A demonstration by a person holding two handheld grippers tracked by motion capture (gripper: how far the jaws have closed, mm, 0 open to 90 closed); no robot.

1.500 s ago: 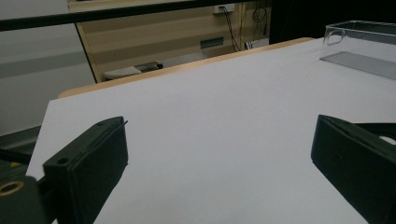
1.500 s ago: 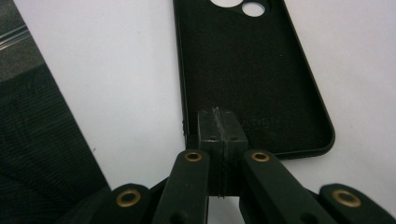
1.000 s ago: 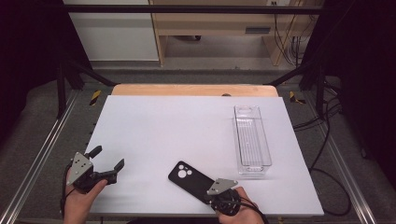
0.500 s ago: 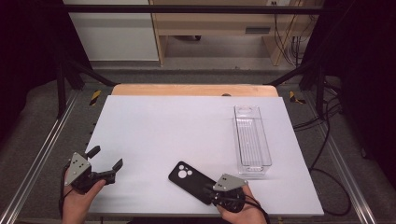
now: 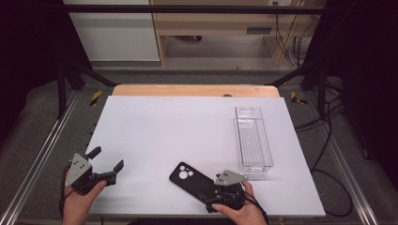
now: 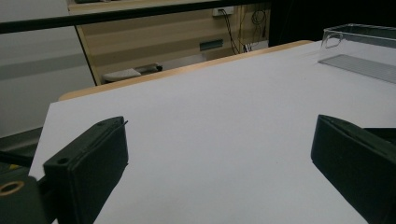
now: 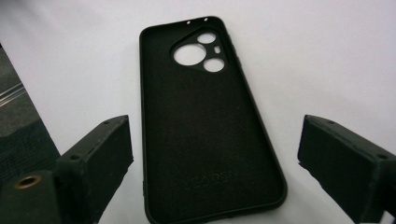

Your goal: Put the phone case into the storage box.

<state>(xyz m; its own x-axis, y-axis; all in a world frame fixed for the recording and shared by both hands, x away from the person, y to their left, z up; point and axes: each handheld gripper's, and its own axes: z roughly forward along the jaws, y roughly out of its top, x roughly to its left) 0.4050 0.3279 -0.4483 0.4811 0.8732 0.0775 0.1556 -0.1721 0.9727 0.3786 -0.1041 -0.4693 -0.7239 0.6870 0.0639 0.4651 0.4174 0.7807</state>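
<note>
Black soft phone case (image 7: 205,121) with round camera cut-outs lying flat, hollow side up, on the white tabletop (image 5: 187,131), close to the near edge and a little right of centre; in the high view the same case (image 5: 193,182) angled, camera end toward the far left, other end under the right gripper (image 5: 217,197). Right gripper held low over that near end, grey three-cornered plate on top, hand wrapped around its body. In the right gripper view, right gripper (image 7: 215,158) with jaws spread wide, having just been opening; case between them, clear of both pads, a strip of white table showing on each side. Nothing gripped. Left gripper (image 5: 107,164) well apart from the case, at the near left of the table, held just above the surface in the left hand (image 5: 80,201), jaws pointing toward the far right. In the left gripper view, left gripper (image 6: 219,154) likewise wide apart, bare white tabletop between the pads, nothing held. Clear plastic rectangular bin (image 5: 253,140) standing on the right side of the table, long axis running away from the near edge, its near end just beyond the right gripper; also seen at the top right of the left gripper view (image 6: 359,46). Wooden strip (image 5: 195,90) along the far edge of the white surface.
</note>
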